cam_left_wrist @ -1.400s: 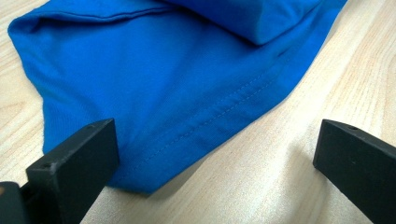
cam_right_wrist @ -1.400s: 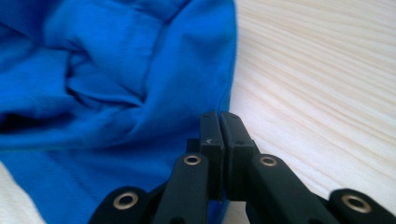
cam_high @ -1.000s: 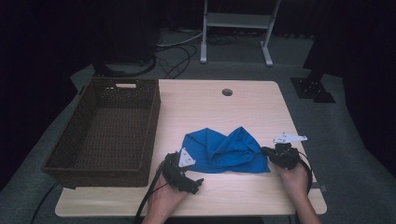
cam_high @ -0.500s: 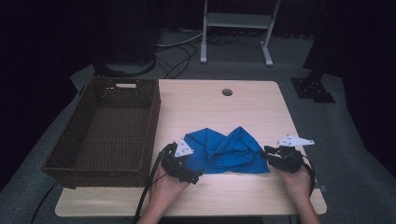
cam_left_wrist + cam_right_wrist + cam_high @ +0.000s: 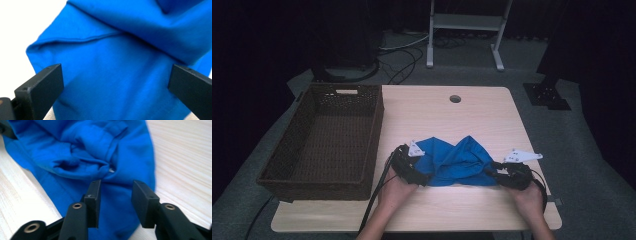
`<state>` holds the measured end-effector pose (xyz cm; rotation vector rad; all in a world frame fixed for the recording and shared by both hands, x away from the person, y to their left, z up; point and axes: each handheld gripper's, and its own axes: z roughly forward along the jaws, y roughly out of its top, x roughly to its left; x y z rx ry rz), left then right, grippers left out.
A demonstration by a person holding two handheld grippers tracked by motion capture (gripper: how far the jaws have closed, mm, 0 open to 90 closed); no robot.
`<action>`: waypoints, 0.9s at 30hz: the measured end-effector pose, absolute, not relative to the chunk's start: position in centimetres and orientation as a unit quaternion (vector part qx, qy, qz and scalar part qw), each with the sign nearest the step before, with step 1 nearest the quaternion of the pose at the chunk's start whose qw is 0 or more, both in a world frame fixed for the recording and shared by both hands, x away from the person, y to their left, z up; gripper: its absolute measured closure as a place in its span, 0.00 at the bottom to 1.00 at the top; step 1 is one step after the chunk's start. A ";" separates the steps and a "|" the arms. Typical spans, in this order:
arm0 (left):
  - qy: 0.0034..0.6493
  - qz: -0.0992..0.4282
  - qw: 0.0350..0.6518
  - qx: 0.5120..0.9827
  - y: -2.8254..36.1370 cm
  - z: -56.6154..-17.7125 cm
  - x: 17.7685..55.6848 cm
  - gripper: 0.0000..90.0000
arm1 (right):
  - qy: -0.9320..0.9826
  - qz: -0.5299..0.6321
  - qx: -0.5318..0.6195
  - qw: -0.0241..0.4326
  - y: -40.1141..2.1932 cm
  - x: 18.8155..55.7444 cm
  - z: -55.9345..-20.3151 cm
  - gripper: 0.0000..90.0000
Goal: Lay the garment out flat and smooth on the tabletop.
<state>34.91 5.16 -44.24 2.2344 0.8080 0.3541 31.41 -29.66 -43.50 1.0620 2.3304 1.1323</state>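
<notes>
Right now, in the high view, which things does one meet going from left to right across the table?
Wicker basket → left gripper → blue cloth → right gripper.

A lab or recording studio: black curtains all round, grey carpet, loose cables (image 5: 399,62) on the floor behind the desk (image 5: 472,115), a metal stand (image 5: 464,30), and a floor plate (image 5: 547,95).
</notes>
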 end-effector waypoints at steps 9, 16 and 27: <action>0.318 0.138 0.356 0.868 5.1 -44.4 34.8 0.00 | 0.842 0.378 0.353 0.150 -28.6 31.6 -44.3 0.43; 0.326 0.139 0.350 0.867 5.2 -44.3 33.9 0.00 | 0.844 0.380 0.349 0.147 -29.1 31.0 -44.4 0.41; 0.330 0.136 0.340 0.870 5.7 -44.2 31.4 0.00 | 0.850 0.381 0.337 0.140 -29.5 29.2 -44.4 0.39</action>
